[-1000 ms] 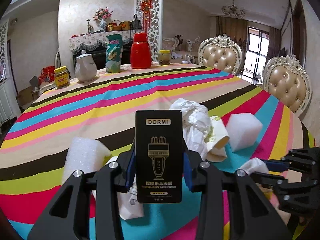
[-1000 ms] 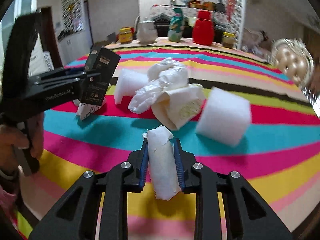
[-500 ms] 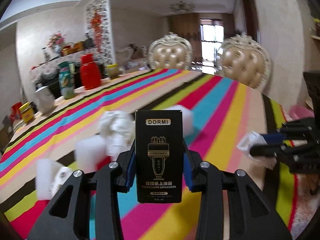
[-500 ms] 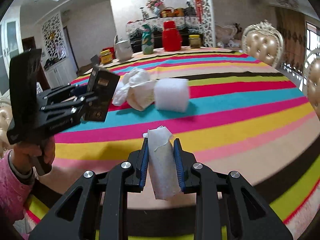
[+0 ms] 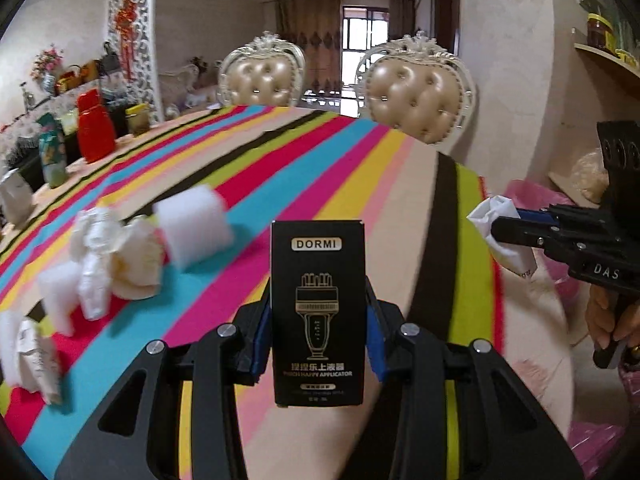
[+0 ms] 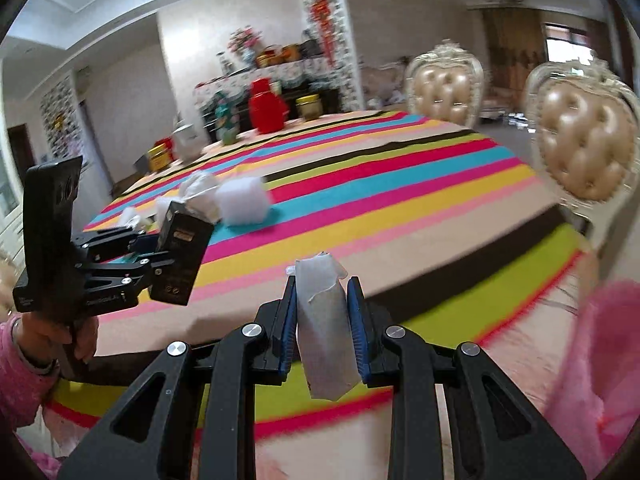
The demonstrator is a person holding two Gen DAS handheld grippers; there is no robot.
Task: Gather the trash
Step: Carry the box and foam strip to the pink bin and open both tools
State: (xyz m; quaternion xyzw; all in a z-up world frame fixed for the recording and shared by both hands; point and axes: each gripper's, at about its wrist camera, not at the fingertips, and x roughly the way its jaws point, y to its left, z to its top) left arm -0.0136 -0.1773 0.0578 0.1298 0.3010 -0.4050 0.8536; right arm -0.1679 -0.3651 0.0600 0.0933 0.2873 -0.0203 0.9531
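My left gripper (image 5: 318,332) is shut on a black DORMI box (image 5: 318,312), held upright above the striped tablecloth (image 5: 360,176). My right gripper (image 6: 322,320) is shut on a crumpled white paper packet (image 6: 326,320), over the table's near edge. In the left wrist view the right gripper (image 5: 492,224) shows at the right with the paper packet (image 5: 500,236). In the right wrist view the left gripper (image 6: 152,248) shows at the left with the black box (image 6: 182,258). A white foam block (image 5: 192,226), crumpled white wrappers (image 5: 116,256) and more foam (image 5: 56,292) lie on the table at the left.
Two padded cream chairs (image 5: 416,100) stand at the far side of the table. A red jug (image 5: 96,128), a patterned canister (image 5: 52,156) and jars stand at the far left end. Pink plastic (image 6: 600,360) shows beyond the table's edge at the right.
Both grippers have swung to the right across the table with their loads still held. The trash pile has slid to the left of both views, and the table's edge and chairs have come into view.
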